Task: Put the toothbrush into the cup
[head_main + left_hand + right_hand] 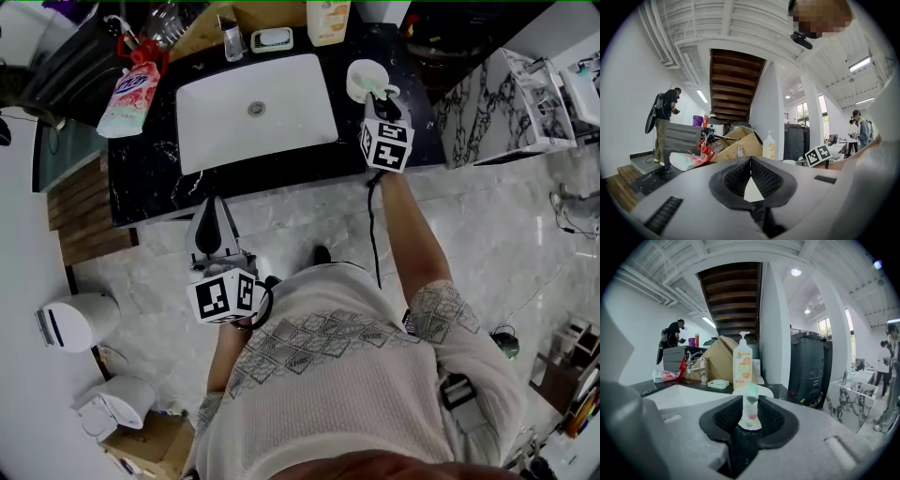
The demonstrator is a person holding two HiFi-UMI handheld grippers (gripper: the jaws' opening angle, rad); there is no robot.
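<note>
1. Right gripper view: the right gripper (750,417) is seen clamped on the toothbrush (750,401). The brush's green-tipped end points toward the white cup (766,391) just beyond.
2. In the head view, the cup (354,75) stands on the black counter (150,169) to the right of the sink (309,103). The toothbrush (387,92) is held at the cup's rim, and whether its tip is already inside cannot be told.
3. The step in hand is judged to be the insertion. The tip should be centred over the mouth and lowered well inside before the jaws are parted.
4. If the brush is released early or pushed sideways, it may drop onto the counter or the light cup may be tipped.
5. The left gripper (215,211) is closed on nothing and held back from the counter, where it is best left.
</note>
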